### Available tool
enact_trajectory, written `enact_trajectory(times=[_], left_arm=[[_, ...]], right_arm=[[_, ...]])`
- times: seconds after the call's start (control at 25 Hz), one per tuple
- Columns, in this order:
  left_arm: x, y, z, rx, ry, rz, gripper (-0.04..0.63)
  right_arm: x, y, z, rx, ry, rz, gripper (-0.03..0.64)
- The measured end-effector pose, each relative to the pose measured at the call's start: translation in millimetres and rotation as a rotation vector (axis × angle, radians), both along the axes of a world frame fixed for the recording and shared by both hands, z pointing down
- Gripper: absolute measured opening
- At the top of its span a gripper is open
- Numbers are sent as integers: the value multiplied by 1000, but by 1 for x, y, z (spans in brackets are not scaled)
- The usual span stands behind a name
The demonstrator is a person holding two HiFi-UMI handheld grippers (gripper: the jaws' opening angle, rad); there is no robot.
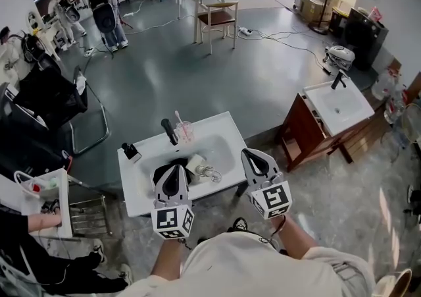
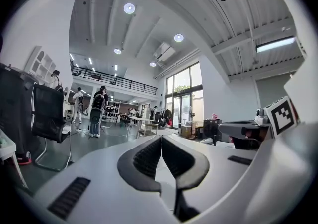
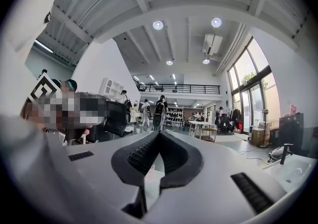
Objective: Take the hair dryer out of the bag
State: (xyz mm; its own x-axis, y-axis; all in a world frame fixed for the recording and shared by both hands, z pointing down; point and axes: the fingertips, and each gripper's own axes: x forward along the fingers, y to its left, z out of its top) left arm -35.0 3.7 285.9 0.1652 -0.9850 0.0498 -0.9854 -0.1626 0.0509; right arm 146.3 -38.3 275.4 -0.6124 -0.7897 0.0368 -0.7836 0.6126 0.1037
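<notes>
A white washbasin unit (image 1: 141,193) stands in front of me in the head view. In its bowl lies a dark bag-like shape (image 1: 179,161), partly hidden behind my left gripper (image 1: 175,166). Beside it are a white item (image 1: 197,161) and a clear item (image 1: 208,174). I cannot make out a hair dryer. My left gripper (image 2: 161,139) is held level over the bowl's near side, shut and holding nothing. The right gripper (image 1: 249,152) hangs over the unit's right end, also shut and empty (image 3: 159,134). Both gripper views look out across the room, not at the basin.
A black faucet (image 1: 169,131), a cup with a toothbrush (image 1: 184,133) and a small black item (image 1: 130,152) stand on the unit's rim. A second basin on a wooden cabinet (image 1: 335,110) stands right. A black chair (image 1: 49,98) and a seated person (image 1: 39,223) are left.
</notes>
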Motion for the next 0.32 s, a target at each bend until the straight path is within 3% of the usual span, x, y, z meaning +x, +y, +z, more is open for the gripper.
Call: enact_trajectory(times=[0.32], left_arm=[[7,-9,6,1,-14,15,21]], right_arm=[[2,-8,8,4,9,-3,-2]])
